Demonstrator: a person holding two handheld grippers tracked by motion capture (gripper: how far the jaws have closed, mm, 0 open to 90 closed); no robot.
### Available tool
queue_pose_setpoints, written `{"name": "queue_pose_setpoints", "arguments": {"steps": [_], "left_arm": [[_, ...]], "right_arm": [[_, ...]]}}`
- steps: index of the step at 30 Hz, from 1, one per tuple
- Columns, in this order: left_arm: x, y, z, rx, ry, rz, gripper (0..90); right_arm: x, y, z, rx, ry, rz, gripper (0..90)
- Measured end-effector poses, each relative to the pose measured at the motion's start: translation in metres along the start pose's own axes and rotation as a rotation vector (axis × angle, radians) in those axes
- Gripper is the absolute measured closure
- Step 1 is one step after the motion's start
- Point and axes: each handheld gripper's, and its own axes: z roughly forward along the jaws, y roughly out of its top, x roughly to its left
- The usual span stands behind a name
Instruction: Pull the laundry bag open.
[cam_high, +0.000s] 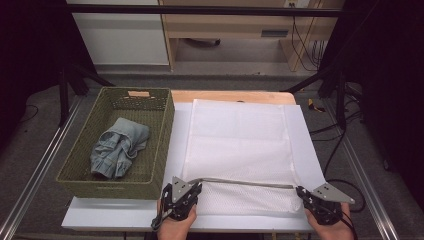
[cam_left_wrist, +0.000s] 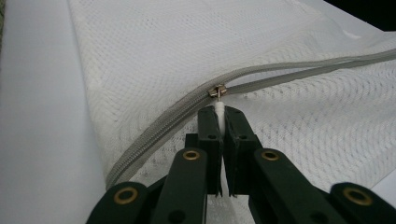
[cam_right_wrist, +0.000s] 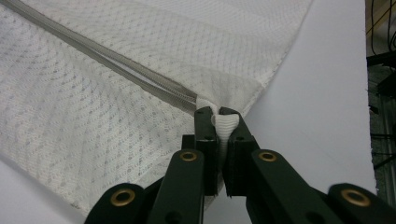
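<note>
A white mesh laundry bag (cam_high: 240, 145) lies flat on the white table, its grey zipper (cam_high: 247, 183) running across the near end. My left gripper (cam_high: 192, 192) is shut on the white pull tab (cam_left_wrist: 219, 112) of the metal zipper slider (cam_left_wrist: 217, 90) at the zipper's left end. My right gripper (cam_high: 301, 192) is shut on a white fabric tab (cam_right_wrist: 225, 125) at the bag's right corner, where the zipper (cam_right_wrist: 116, 65) ends. The bag's mesh (cam_left_wrist: 187, 51) stretches away from both jaws.
A green woven basket (cam_high: 165, 150) stands left of the bag and holds a crumpled light-blue denim garment (cam_high: 119, 147). The table's near edge (cam_high: 125, 220) runs just below my hands. Dark frame legs and cables (cam_high: 340, 145) stand to the right.
</note>
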Motion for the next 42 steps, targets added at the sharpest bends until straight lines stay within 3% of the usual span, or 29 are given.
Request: {"name": "queue_pose_setpoints", "arguments": {"steps": [22,31,42], "left_arm": [[0.012,-0.013,-0.010,0.034,0.025,-0.011,86.5],[0.021,-0.023,-0.016,0.041,0.032,-0.037,86.5],[0.025,-0.028,-0.018,0.062,0.045,-0.029,86.5]], "right_arm": [[0.000,-0.001,0.000,0.012,0.012,0.011,86.8],[0.000,-0.001,0.002,0.019,0.017,0.012,86.7],[0.001,-0.002,0.003,0.029,0.025,0.022,86.8]]}}
